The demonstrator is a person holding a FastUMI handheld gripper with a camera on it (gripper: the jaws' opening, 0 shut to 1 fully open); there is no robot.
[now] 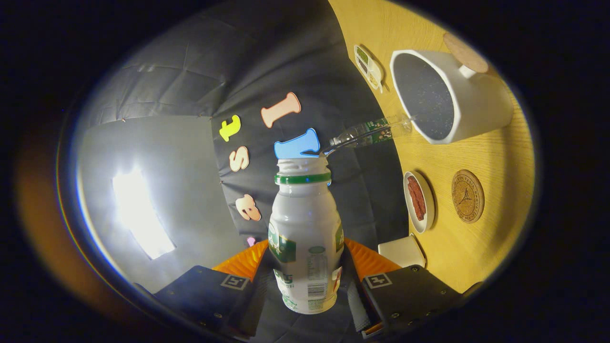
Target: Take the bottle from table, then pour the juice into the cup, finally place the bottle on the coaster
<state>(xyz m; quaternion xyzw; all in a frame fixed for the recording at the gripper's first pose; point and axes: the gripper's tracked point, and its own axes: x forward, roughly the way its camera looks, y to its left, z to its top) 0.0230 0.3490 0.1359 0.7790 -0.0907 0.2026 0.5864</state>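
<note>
My gripper (305, 262) is shut on a white juice bottle (305, 228) with a green neck ring and no cap. Its body fills the gap between my fingers (244, 263). The whole view is rolled, so the bottle lies roughly level with the wooden table (495, 157), and no juice shows leaving its mouth. The white cup (469, 102), dark and speckled inside, stands beyond the fingers and off to the table side of the bottle's mouth. A round cork coaster (468, 196) with a printed mark lies on the table nearer to me than the cup.
A clear plastic bottle (369, 133) stands by the cup's rim. A small plate of red strips (418, 200) sits beside the coaster, with a white block (402, 250) near the fingers. A small dish (368, 66) and a second cork disc (464, 51) lie past the cup.
</note>
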